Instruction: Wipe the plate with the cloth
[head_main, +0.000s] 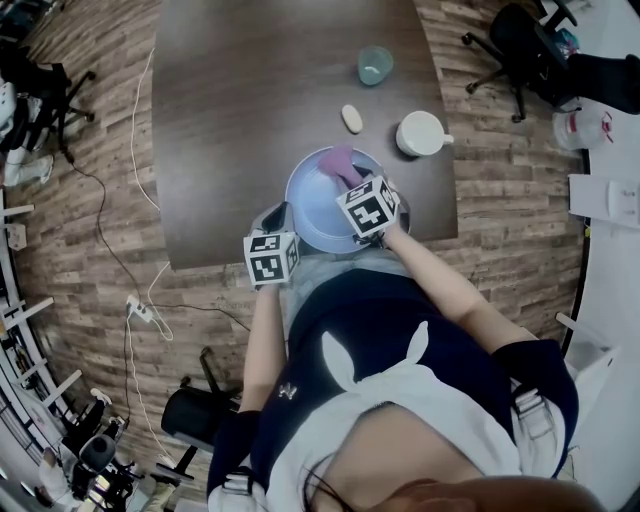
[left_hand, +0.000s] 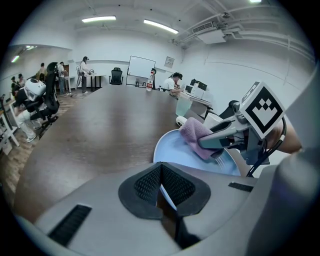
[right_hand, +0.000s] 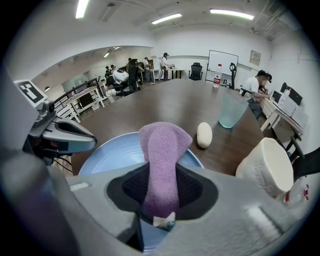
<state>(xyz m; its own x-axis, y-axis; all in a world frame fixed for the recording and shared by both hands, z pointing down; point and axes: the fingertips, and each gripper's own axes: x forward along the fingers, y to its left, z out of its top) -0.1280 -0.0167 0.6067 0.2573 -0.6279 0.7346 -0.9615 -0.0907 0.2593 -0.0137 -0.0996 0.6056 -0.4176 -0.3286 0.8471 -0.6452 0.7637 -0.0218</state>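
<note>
A light blue plate (head_main: 318, 208) lies at the near edge of the dark wooden table (head_main: 250, 100). My left gripper (head_main: 278, 222) is at its near left rim. In the left gripper view the black pads (left_hand: 145, 184) are shut on the plate's rim (left_hand: 175, 150). My right gripper (head_main: 352, 183) is over the plate, shut on a purple cloth (head_main: 340, 162). In the right gripper view the cloth (right_hand: 162, 150) runs up between the pads and folds over above the plate (right_hand: 112, 152). From the left gripper view, the cloth (left_hand: 195, 131) hangs over the plate's far side.
A white mug (head_main: 421, 133) stands right of the plate and a small white oval thing (head_main: 352, 118) lies behind it. A teal cup (head_main: 375, 66) is farther back. An office chair (head_main: 515, 45) stands beyond the table's right edge. Cables run over the floor at the left.
</note>
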